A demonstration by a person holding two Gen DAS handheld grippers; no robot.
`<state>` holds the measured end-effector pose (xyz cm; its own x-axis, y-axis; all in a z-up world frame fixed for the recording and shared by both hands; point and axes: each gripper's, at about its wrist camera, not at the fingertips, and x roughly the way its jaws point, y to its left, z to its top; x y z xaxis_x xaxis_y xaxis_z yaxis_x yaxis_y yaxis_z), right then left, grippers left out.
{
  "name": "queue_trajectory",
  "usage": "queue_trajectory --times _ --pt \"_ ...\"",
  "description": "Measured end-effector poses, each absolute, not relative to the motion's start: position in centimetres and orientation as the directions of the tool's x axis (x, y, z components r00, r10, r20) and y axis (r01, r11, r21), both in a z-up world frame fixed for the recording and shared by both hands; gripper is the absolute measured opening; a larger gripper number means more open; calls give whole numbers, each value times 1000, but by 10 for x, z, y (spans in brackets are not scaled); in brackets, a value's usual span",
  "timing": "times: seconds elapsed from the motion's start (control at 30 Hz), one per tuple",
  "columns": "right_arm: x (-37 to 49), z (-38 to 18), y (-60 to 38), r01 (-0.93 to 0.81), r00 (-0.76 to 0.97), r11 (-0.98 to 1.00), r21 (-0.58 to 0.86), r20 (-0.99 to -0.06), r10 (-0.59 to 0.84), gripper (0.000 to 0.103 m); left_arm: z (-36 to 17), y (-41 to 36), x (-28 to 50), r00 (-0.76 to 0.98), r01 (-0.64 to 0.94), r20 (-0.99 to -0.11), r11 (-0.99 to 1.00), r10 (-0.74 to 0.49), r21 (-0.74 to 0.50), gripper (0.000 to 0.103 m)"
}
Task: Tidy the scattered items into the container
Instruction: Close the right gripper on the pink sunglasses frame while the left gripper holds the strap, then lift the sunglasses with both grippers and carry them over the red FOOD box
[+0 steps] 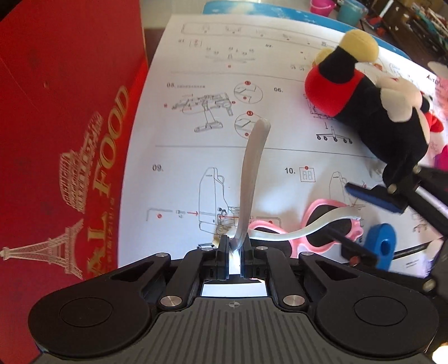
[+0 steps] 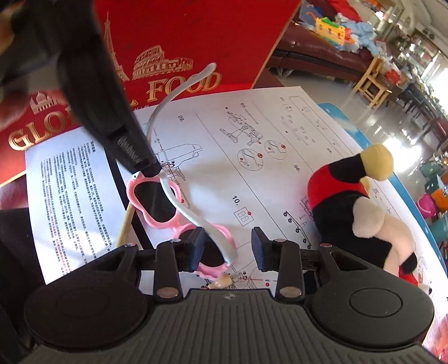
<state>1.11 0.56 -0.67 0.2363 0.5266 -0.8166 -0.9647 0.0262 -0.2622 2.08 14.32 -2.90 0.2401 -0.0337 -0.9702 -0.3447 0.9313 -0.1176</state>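
Note:
Pink sunglasses (image 1: 322, 212) (image 2: 156, 204) with dark lenses and white arms lie on a printed instruction sheet (image 1: 224, 70) (image 2: 252, 140). My left gripper (image 1: 233, 245) (image 2: 149, 168) points steeply down and is shut on one white arm near its hinge, and that arm sticks up past it. My right gripper (image 2: 228, 249) (image 1: 361, 221) stands open, with the end of the other white arm (image 2: 224, 246) lying loose between its pads. The red box (image 1: 56, 112) (image 2: 182, 42) with gold print stands beside the sheet. A black, red and cream plush toy (image 1: 364, 98) (image 2: 350, 201) lies to the right.
A thin wooden stick (image 2: 126, 224) lies under the sunglasses, and a small beige piece (image 2: 222, 281) sits close to my right gripper. Pink and teal buckets (image 1: 322, 7) stand beyond the blue table edge (image 2: 414, 196). A wooden chair (image 2: 372, 81) stands on the floor behind.

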Motion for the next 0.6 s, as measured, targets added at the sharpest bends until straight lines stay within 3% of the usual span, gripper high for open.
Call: queue_trajectory --times 0.1,0.17,0.23,0.27,0.3,0.33,0.4,0.53,0.57,0.6 --pt "5 -11 7 -957 237 -14 -289 -810 537 39 -33 156 20 220 -382 -970 905 -107 -187 0" --pt "2 -14 11 -949 254 -24 -314 -808 531 28 -34 156 20 216 -382 -969 903 -123 -200 1" --pt "5 -16 15 -952 262 -2 -307 -816 515 26 -31 153 20 215 -370 -971 911 -109 -184 2" --pt "9 -16 17 -961 251 25 -276 -825 506 22 -27 150 19 221 -356 -971 919 -93 -169 6" --pt "15 -16 19 -970 234 58 -237 -837 495 16 -23 148 20 233 -342 -969 926 -81 -159 20" --pt "23 -15 19 -976 217 104 -191 -847 486 10 -20 148 19 242 -338 -967 927 -84 -165 28" --pt "44 -13 19 -972 172 224 -73 -869 464 7 -16 147 18 264 -328 -961 929 -83 -171 36" --pt "88 -14 15 -880 54 446 162 -899 434 6 -17 143 27 264 -310 -962 939 -63 -146 33" --pt "94 -15 15 -862 49 474 180 -901 432 6 -18 142 29 265 -306 -962 941 -59 -142 27" --pt "98 -14 14 -850 53 494 185 -902 429 6 -18 140 32 265 -300 -963 944 -54 -136 15"
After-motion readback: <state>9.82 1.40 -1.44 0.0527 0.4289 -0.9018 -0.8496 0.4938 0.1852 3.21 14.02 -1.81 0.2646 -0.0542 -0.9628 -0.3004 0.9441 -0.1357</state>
